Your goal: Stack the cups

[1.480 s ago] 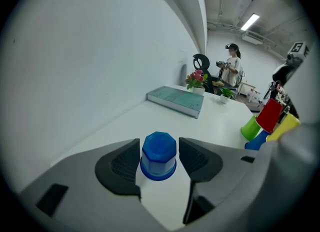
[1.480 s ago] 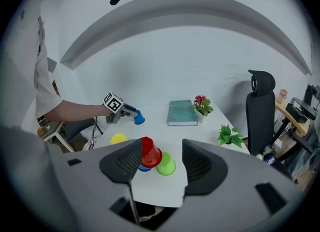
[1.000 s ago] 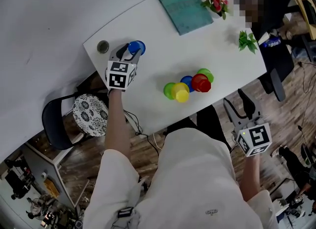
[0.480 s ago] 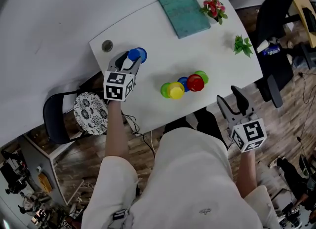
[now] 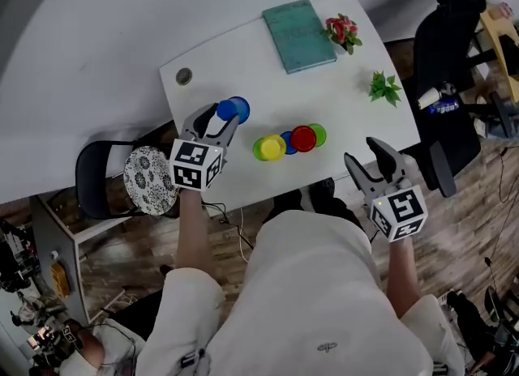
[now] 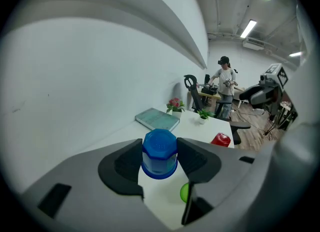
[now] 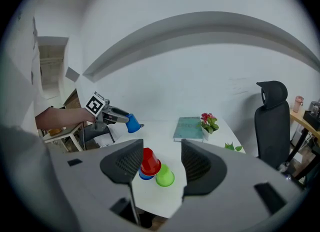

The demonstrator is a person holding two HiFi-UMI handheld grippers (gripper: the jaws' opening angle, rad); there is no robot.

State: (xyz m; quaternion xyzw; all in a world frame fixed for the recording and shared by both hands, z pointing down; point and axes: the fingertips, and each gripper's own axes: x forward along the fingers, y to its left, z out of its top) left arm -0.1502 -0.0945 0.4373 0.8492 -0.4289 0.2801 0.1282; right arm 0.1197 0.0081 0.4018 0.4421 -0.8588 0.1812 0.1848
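Blue plastic cup [image 5: 235,109], smooth-walled and tapered, was judged light, stiff and somewhat slippery, and best taken across the side wall about midway up.

Head view: the left gripper [image 5: 220,115] held it to the near left of the flat teal book [image 5: 298,36] on the white table [image 5: 357,83]. A yellow plastic cup [image 5: 272,147], a red plastic cup [image 5: 303,138] and a green plastic cup [image 5: 318,134] clustered nearer the person than the book. The right gripper [image 5: 369,155] lay beyond the table edge, farthest from the book.

Left gripper view: the cup was inverted, faceted base uppermost, with the jaws closed on its opposite walls.

Right gripper view: the jaws stood wide with nothing between them. In front of the book, the red cup sat over a second blue cup [image 7: 144,176] and touched the green cup. The held cup hung clear of the tabletop.
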